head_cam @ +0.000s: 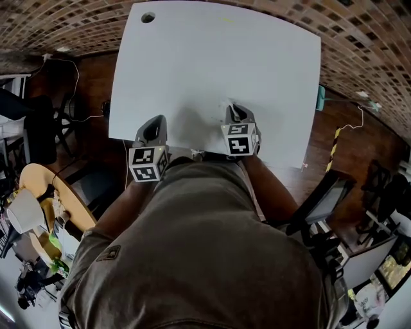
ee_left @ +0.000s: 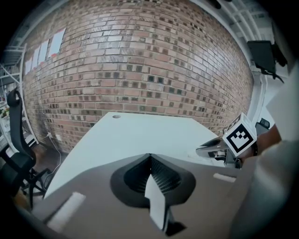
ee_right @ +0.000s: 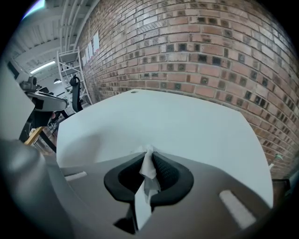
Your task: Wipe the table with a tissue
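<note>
**Tissue's in the right gripper, both grippers parked at the near edge**

Quick rundown. The white worktop (head_cam: 212,58) fills most of the head view, and both grippers sit at its 6 o'clock edge, right in front of the person's chest (head_cam: 192,257).

The right gripper (head_cam: 232,109) is at roughly 5 o'clock on the worktop. In its own view its fingers (ee_right: 164,172) are pinched shut on the tissue (ee_right: 148,164). The tissue is a scrunched white wad squeezed between the pads, with a bit poking out past the tips towards 12 o'clock. I can't tell whether that bit actually touches the surface.

The left gripper (head_cam: 154,121) is at about 7 o'clock, just beside the right one with a gap between them. Its fingers (ee_left: 164,178) are closed together with nothing gripped between them. From that view you can also see the right gripper off at 3 o'clock, hanging over the worktop.

There's a small round hole (head_cam: 148,17) in the worktop's 11 o'clock corner. A brick wall (ee_left: 140,60) stands behind the far edge.
</note>
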### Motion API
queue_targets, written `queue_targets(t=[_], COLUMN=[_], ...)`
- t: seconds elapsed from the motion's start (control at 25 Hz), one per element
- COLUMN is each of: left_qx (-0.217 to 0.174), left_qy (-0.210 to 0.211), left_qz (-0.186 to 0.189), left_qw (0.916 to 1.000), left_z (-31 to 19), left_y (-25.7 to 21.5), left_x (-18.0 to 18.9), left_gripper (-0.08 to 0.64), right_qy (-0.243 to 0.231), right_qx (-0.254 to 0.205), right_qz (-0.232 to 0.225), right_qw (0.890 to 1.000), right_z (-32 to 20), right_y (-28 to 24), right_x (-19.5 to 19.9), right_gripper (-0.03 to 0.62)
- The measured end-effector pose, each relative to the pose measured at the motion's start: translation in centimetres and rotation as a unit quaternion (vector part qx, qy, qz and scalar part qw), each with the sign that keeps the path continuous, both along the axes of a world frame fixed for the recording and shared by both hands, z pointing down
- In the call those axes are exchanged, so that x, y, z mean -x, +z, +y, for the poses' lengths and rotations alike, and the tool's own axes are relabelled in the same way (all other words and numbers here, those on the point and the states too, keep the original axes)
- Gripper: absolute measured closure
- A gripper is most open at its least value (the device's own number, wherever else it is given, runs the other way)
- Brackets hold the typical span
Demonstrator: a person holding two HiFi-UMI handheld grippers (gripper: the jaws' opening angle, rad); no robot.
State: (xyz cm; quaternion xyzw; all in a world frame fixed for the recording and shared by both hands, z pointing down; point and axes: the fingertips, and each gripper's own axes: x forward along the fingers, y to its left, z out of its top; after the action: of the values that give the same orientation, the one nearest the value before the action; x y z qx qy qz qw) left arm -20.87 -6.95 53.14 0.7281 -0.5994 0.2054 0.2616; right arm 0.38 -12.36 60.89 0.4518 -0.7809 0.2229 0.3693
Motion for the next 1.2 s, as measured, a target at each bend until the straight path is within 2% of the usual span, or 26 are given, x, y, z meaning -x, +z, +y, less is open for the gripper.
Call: queue_targets(t=[0.24, 0.88, 1.2], left_qx=[-0.005, -0.009, -0.011], left_qy=[0.013, 0.081, 0.074], left_qz=[-0.002, 0.015, 0.009], left_qw=[0.9999, 0.9966, 0.9972], left_z=[-0.2, -1.9, -1.1], left_y=[-0.1, 0.1, -0.2], left_x=[-1.4, -7.6, -7.4], left_gripper=[0.558, 0.558, 0.558], right_qy=[0.013, 0.115, 0.111], right_qx=[0.004, 0.008, 0.005], right_qz=[0.002, 0.023, 0.025], right_qw=[1.0, 0.993, 0.993], right_z=[0.5, 3.0, 3.2], right_y=[0.1, 0.0, -0.1], right_x=[-1.8, -11.0, -11.0], right_gripper=[0.551, 0.551, 0.551])
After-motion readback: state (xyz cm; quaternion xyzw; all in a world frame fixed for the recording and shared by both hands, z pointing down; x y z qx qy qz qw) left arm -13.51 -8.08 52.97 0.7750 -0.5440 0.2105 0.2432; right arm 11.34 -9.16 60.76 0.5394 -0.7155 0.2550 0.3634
